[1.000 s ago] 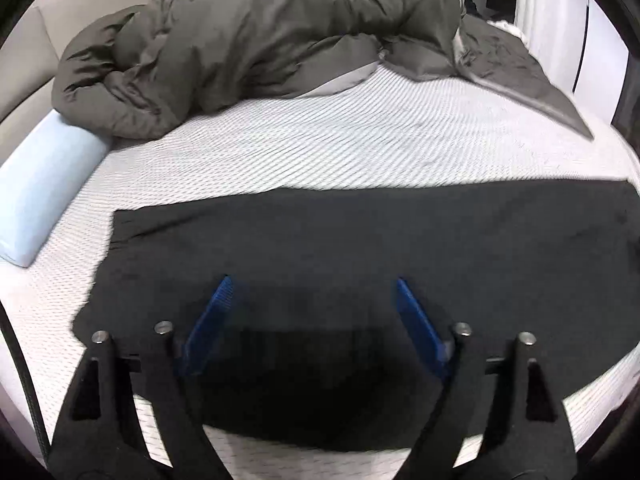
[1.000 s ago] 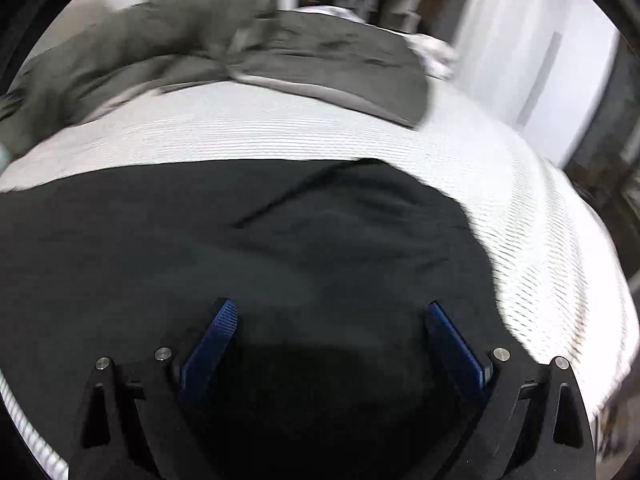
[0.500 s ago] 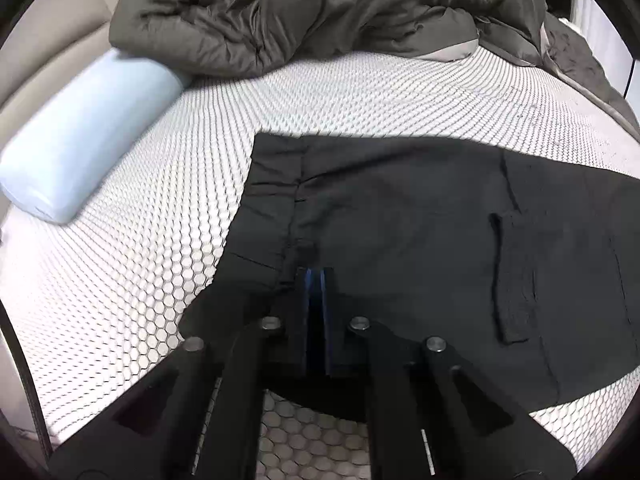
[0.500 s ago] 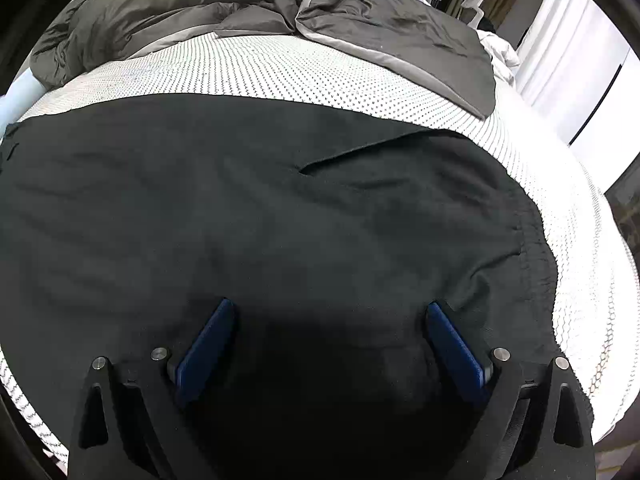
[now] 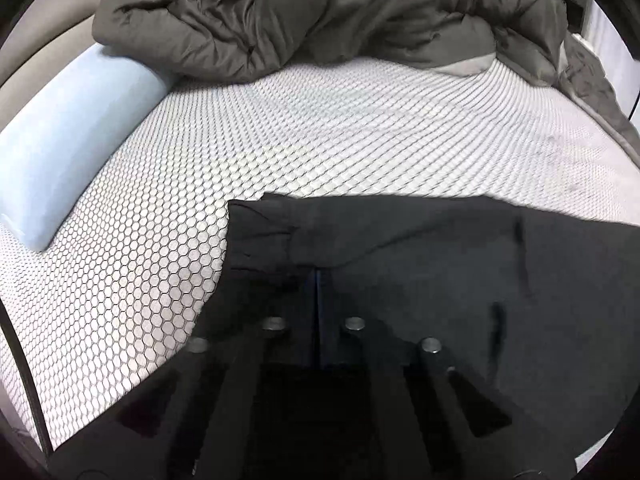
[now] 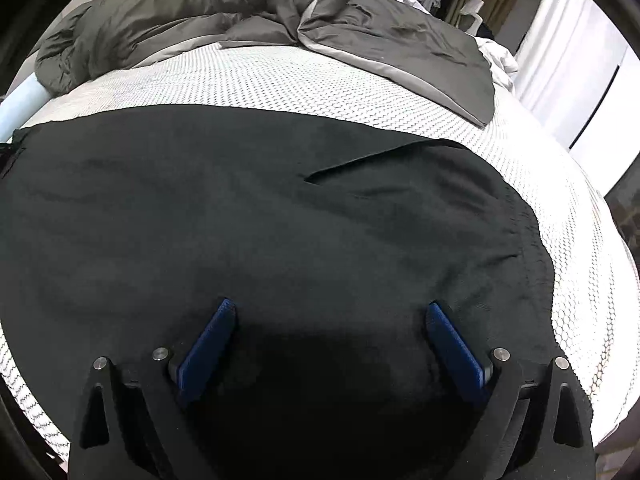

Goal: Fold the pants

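One end pinched, the other end waiting.

The left gripper (image 5: 317,280) has its jaws closed on the hem end of the black pants (image 6: 280,216), likely so that end can be carried over toward the waist; the right gripper (image 6: 328,320) hovers over the waist end with its jaws spread wide, holding nothing. The pants lie flat across the near side of the bed (image 5: 320,132), on a white honeycomb-pattern cover. A rumpled grey duvet (image 5: 320,12) is heaped at the far side, a pale blue bolster (image 5: 68,148) lies to the left, and white curtains (image 6: 568,48) hang on the right.
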`<action>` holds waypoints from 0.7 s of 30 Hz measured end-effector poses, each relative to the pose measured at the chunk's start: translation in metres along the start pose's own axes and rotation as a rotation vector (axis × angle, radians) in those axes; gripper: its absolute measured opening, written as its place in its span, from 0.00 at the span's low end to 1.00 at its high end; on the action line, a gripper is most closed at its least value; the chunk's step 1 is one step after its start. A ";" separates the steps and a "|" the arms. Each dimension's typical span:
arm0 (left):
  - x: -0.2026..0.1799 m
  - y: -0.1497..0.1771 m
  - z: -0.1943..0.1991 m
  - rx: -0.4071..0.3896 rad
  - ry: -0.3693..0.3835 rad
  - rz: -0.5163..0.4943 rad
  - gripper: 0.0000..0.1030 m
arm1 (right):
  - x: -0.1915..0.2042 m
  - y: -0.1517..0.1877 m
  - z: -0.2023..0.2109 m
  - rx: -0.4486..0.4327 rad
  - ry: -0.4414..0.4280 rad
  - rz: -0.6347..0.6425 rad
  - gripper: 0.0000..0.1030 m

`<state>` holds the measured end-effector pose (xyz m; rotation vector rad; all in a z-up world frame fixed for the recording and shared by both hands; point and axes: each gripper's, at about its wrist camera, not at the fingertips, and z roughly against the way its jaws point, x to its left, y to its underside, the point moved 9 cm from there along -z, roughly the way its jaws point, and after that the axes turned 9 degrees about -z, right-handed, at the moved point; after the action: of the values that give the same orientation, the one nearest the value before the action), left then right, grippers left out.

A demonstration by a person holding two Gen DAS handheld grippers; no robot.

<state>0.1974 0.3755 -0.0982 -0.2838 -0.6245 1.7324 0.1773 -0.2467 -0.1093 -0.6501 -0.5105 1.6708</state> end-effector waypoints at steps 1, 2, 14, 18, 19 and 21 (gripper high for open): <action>-0.011 -0.003 0.006 -0.013 0.043 -0.010 0.06 | 0.000 0.000 0.000 0.000 0.002 0.000 0.95; -0.026 -0.008 0.009 -0.033 0.100 -0.033 0.07 | -0.002 -0.003 -0.003 -0.002 0.008 0.006 0.95; 0.018 -0.043 -0.039 -0.009 0.037 0.101 0.07 | -0.006 -0.004 -0.005 -0.001 0.009 -0.007 0.95; 0.004 -0.036 0.005 -0.052 -0.006 0.086 0.20 | -0.002 -0.009 -0.003 -0.007 0.006 -0.015 0.95; -0.005 -0.028 0.022 -0.063 -0.004 0.070 0.25 | 0.001 -0.011 0.000 -0.016 -0.006 -0.011 0.95; -0.037 -0.022 0.055 -0.124 0.024 0.039 0.45 | 0.007 -0.014 0.010 -0.043 -0.031 0.001 0.95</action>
<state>0.1975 0.3291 -0.0460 -0.4054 -0.7141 1.7274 0.1800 -0.2366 -0.0939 -0.6566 -0.5703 1.6769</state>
